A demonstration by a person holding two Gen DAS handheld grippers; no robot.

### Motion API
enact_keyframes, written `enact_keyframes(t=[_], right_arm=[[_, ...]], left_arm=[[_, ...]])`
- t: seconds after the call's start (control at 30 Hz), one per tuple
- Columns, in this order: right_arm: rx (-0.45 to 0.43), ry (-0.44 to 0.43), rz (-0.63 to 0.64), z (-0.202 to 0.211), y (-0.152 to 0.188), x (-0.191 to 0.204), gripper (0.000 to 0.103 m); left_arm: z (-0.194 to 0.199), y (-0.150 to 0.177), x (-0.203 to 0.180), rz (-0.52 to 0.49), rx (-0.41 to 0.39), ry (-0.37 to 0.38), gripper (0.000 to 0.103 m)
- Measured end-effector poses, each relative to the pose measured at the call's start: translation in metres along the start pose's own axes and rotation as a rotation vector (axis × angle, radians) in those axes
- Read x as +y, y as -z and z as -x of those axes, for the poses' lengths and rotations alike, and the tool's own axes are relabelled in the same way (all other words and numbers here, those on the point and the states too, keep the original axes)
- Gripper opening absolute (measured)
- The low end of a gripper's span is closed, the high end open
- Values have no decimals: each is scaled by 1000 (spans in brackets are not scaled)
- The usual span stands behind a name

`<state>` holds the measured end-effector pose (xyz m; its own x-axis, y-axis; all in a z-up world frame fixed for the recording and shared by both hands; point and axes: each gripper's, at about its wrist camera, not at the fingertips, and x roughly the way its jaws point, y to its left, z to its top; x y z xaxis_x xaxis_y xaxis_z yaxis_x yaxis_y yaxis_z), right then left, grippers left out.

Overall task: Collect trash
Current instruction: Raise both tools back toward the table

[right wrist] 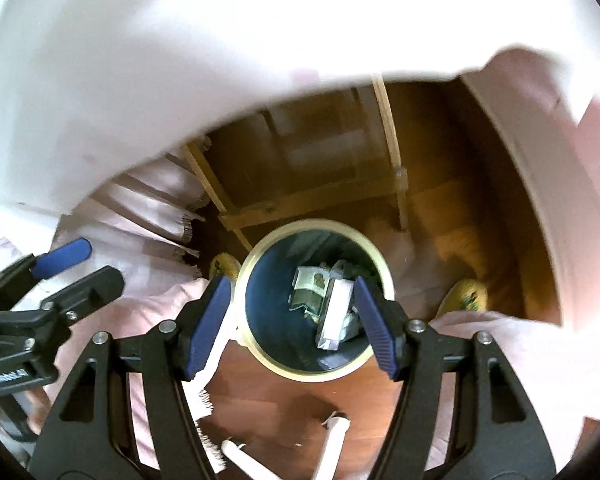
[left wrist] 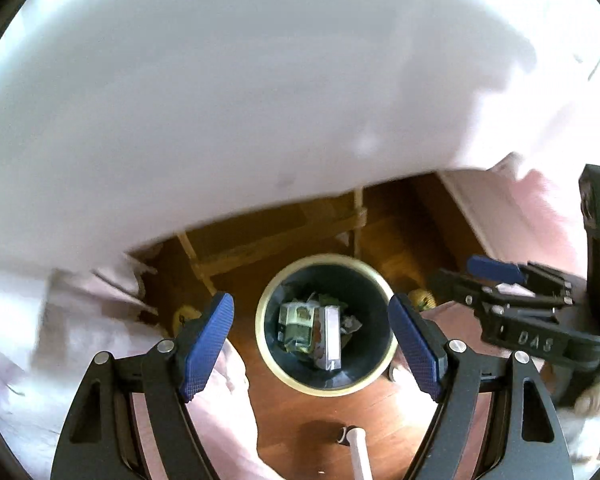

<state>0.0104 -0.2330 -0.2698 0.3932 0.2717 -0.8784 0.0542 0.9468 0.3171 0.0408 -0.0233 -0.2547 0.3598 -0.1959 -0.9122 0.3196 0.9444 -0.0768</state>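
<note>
Wooden floor [left wrist: 284,432], reddish-brown, lay beneath a white table [left wrist: 220,80] draped with pink cloth [right wrist: 520,344]. A round waste bin [left wrist: 326,385], dark inside with a pale rim, stood on the floor below both tools. Trash [left wrist: 310,332], a flattened carton and wrappers, already lay in the bin; whether more remained on the table could not be told from these views. Left gripper [left wrist: 312,348] hung directly above the bin, pointing down, jaws spread and empty. Right gripper [right wrist: 292,328] was just beside it, likewise angled down over the bin, jaws spread, holding nothing.
</note>
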Motion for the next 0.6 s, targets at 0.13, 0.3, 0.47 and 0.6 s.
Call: enact_keyframes(t=[0.13,0.3,0.47,0.6], right_arm=[[-111,3,54,62,-23,13,62],[-227,-7,115,136,-54,30,62],[-307,5,182,202,-87,51,62],[-345,17,209,247,-123,62,62]], left_arm=[[49,-18,-10,-59,-50,-3,81],[119,-59,-18,-94,-151,-9,81],[182,-113,-22,-114,-231,-37,81],[213,-160,-22,-121,-244,-24,81]])
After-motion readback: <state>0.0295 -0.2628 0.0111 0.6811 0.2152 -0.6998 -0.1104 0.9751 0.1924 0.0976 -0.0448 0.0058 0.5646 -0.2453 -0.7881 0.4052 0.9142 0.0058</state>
